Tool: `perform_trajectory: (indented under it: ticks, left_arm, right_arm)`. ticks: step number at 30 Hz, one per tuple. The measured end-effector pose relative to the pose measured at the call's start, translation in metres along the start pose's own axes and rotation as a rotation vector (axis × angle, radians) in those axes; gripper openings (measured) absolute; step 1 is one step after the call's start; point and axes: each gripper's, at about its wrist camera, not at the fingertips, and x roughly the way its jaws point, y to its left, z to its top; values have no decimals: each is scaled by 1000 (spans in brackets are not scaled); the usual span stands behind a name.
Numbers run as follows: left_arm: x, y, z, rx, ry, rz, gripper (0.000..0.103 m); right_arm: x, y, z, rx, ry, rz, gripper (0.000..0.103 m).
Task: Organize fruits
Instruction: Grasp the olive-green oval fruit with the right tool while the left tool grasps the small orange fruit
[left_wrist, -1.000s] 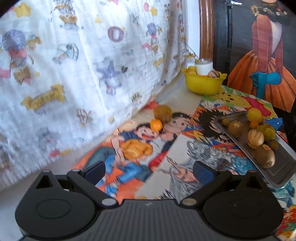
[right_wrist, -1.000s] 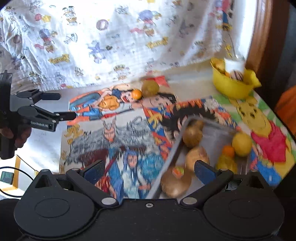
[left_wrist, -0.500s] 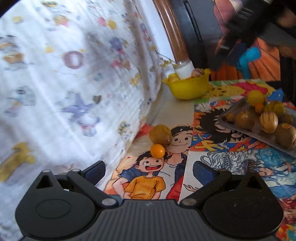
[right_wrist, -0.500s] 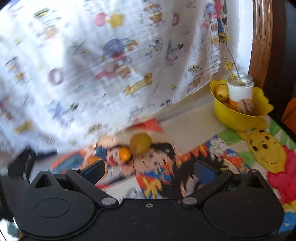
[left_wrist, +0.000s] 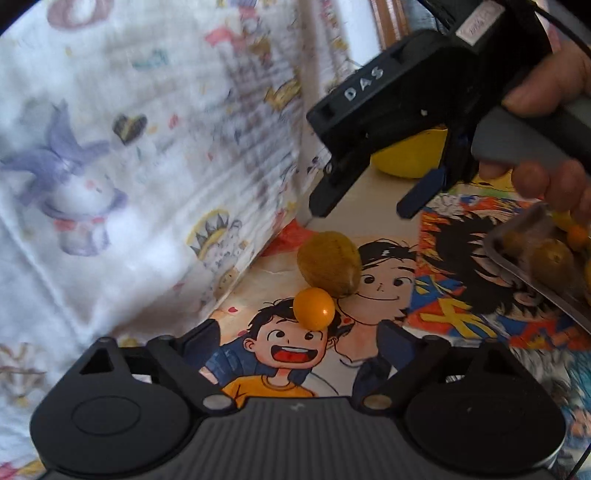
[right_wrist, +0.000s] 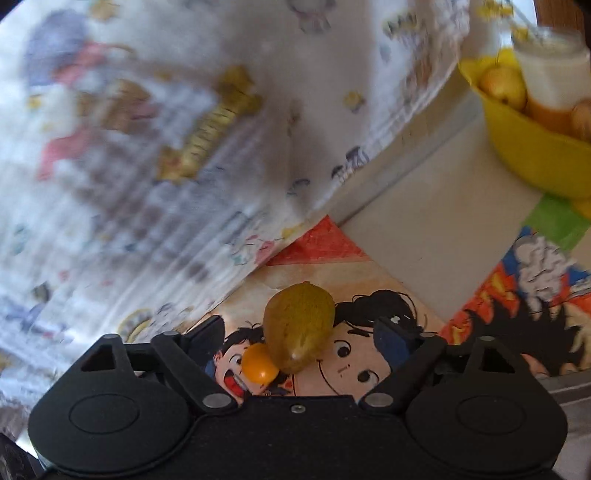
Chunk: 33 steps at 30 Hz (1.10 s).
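**Both grippers spread wide over the kiwi and the small orange fruit**

From my left wrist camera, my left gripper (left_wrist: 299, 341) has its jaws wide apart with nothing between them. The small orange fruit (left_wrist: 314, 308) sits on the cartoon-print mat (left_wrist: 380, 306) just ahead of the fingertips, roughly centred on the gap. The kiwi (left_wrist: 329, 264) lies directly behind it, touching it. Above the kiwi I see my right gripper (left_wrist: 364, 206) coming in from the upper right, fingers parted and pointing down toward the fruit but clear of it. At the right edge a metal tray (left_wrist: 532, 280) holds more fruit, partly hidden by the hand. A yellow bowl (left_wrist: 410, 157) shows behind the right gripper.

From my right wrist camera, the right gripper (right_wrist: 297, 341) is also spread open and empty. The kiwi (right_wrist: 300, 326) lies between the two fingers, touching neither. The small orange fruit (right_wrist: 259, 363) rests against the kiwi's lower left side, nearer the left finger. The yellow bowl (right_wrist: 532, 147) stands well apart at the upper right, holding a white jar (right_wrist: 554, 74) and fruit. A patterned cloth (right_wrist: 166, 147) hangs blurred behind.
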Motion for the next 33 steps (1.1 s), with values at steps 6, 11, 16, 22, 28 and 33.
perform_trajectory:
  ticks: [6,11,16,22,28,33]
  left_arm:
    - [25,8,1,-106,39,-21,80]
    - [35,10,1,-143,46,-37,75]
    - [41,8,3,-158,43,-53,68]
    - [51,7,3,-206,43,-77,60]
    - [55,9,0,-238,42,-92,49]
    - [57,11,0,-254,37,-100,41]
  right_arm:
    - [29,-14,9,73,25,40,81]
    - [40,-17,10,83,36,64,78]
    - [48,-18,8,82,48,71,77]
    - [63,-21,4,85,55,72,74]
    - [75,-25,-1,98,72,71,68]
    - [79,-27,-2,108,74,83,66]
